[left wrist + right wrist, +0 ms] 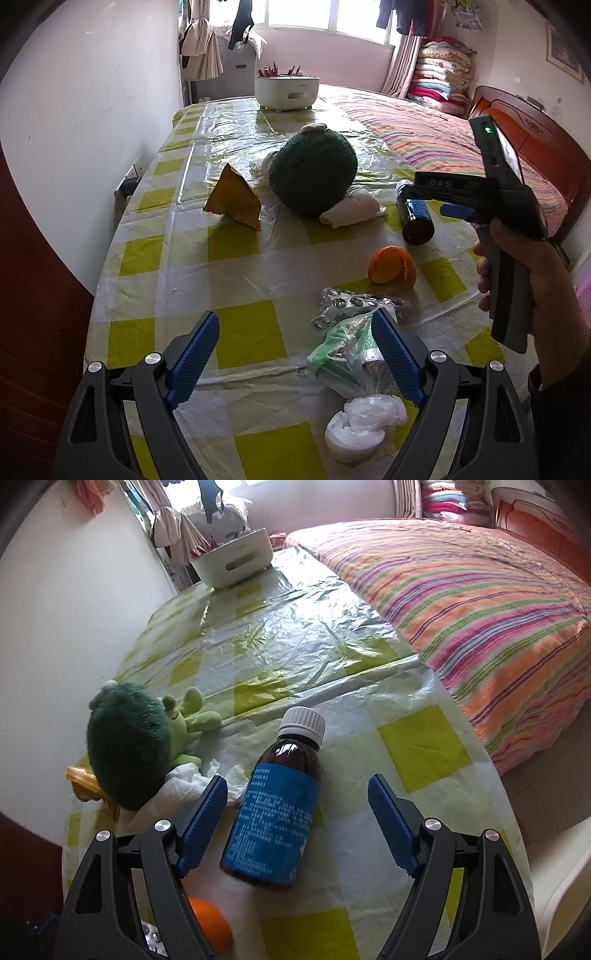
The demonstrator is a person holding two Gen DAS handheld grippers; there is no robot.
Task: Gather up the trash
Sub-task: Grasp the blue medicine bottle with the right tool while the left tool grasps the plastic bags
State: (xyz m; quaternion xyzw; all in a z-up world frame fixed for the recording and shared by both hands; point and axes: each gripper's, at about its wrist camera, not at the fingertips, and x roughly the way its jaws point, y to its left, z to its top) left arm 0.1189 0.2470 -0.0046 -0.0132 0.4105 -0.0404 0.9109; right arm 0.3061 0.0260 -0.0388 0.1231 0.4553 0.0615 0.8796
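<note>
Reaching for trash: right hand-held gripper [297, 801] wide open around bottle [275, 805] lying on desk [421, 738]; left hand-held gripper [295, 343] wide, empty, near wrappers [347, 354]. Next: close on bottle, lift.

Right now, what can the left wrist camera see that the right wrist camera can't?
Only the left wrist view shows the foil blister pack, green wrapper and white plastic bag. Only the right wrist view shows the bottle's white cap and the plush's light green limbs. Both show the brown bottle, orange peel and green plush toy.
</note>
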